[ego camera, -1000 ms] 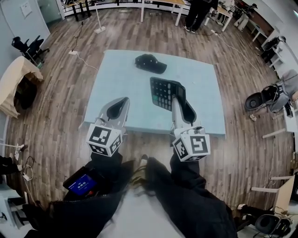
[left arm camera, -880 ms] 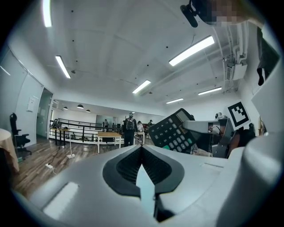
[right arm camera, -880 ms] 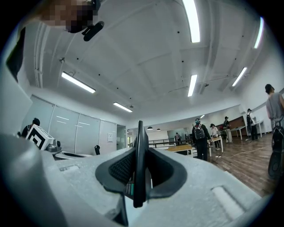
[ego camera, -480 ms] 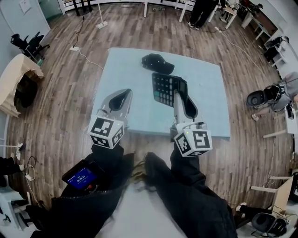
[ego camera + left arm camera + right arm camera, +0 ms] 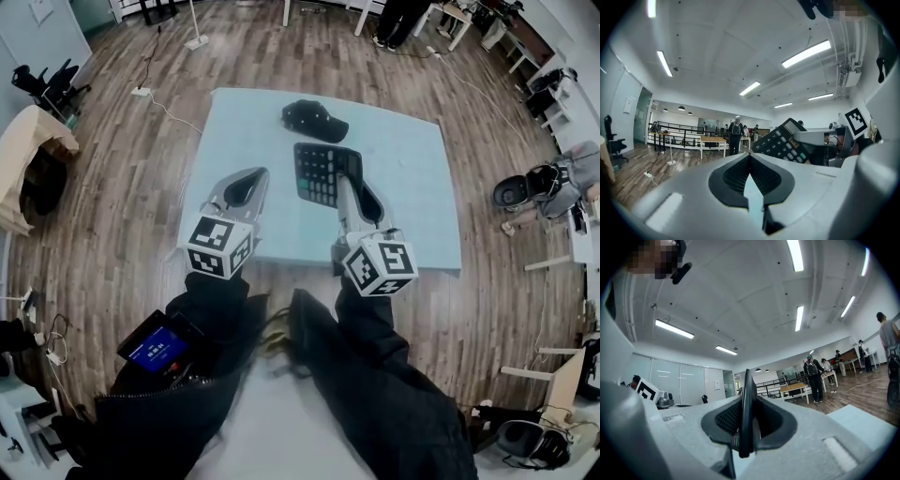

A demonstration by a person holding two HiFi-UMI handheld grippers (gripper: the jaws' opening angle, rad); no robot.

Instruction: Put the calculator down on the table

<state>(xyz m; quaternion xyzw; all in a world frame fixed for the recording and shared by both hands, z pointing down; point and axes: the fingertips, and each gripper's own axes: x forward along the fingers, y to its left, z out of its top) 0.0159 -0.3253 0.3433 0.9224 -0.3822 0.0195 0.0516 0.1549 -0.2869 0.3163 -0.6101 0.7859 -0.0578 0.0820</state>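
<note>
Right gripper view: right tool (image 5: 747, 401) clamped on calculator (image 5: 322, 173), gripped edge-on between the jaws. Head view: calculator over middle of table (image 5: 253, 131), keys showing, near black cap (image 5: 314, 119). Left tool (image 5: 246, 187) pinched together, empty, alongside over near table edge.

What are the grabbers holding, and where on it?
The right gripper pinches the calculator by its near edge. The left gripper holds nothing.
</note>
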